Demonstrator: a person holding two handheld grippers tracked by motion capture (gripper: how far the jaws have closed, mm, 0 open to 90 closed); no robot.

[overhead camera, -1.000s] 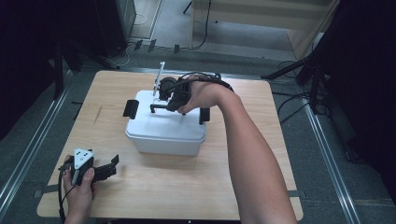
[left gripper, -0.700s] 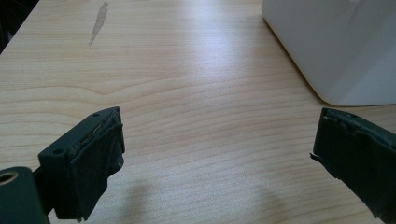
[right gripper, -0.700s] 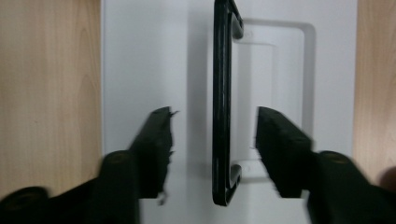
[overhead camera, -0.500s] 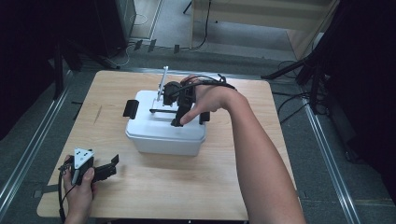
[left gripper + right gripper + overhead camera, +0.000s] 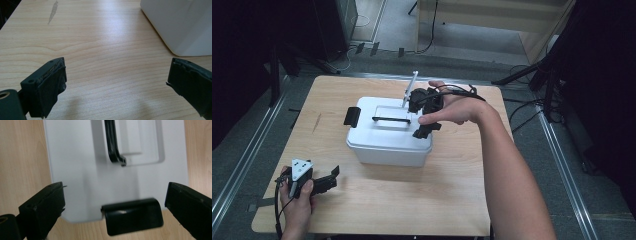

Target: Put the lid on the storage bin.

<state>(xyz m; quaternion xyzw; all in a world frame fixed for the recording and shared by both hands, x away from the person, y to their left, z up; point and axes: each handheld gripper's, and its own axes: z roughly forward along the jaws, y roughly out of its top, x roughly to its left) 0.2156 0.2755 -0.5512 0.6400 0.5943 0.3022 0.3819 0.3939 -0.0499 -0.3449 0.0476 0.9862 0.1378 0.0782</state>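
Right gripper (image 5: 113, 202), jaws spread, hangs directly above the box's end latch (image 5: 132, 216), its long axis spanning the gap.

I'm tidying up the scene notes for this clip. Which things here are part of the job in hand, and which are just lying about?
Part of the job:
- white lidded box
- its right-end black latch, between the open right gripper jaws
- black lid handle

Just about:
- left gripper, open, resting on the wooden table
- cables on the floor
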